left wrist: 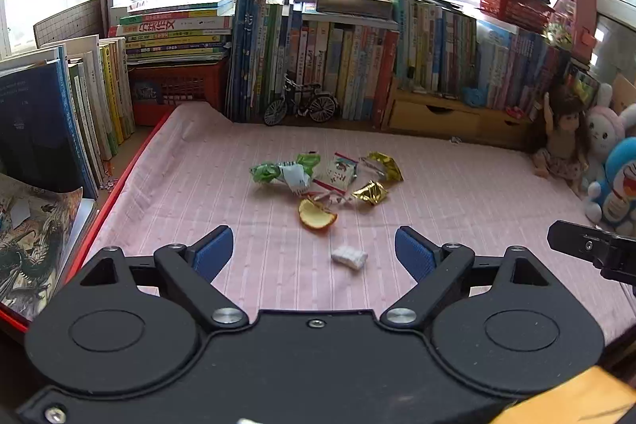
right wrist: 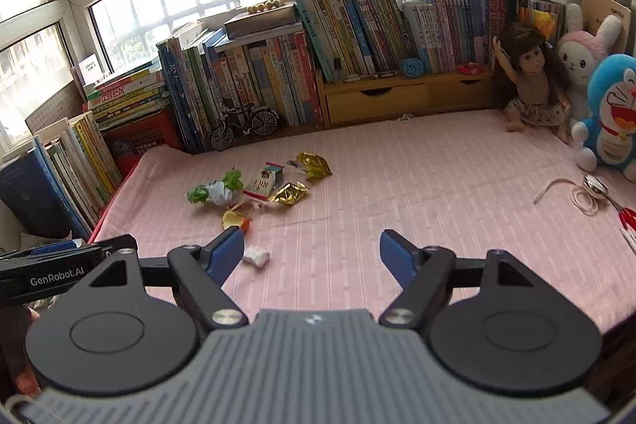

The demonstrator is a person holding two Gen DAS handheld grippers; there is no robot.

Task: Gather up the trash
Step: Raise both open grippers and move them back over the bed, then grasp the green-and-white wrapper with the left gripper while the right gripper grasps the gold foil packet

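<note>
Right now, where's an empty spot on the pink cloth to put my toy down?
The pink cloth is bare between the trash pile and the doll, and near the open right gripper. It is crowded around the wrappers and by the cord beside the plush toys.

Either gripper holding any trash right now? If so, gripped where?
Nothing is held. The left gripper and right gripper both stand open with only pink cloth between their fingers. The white wad lies loose, and the wrapper pile is untouched.

Scissors (right wrist: 628,219) cut off by right edge.
</note>
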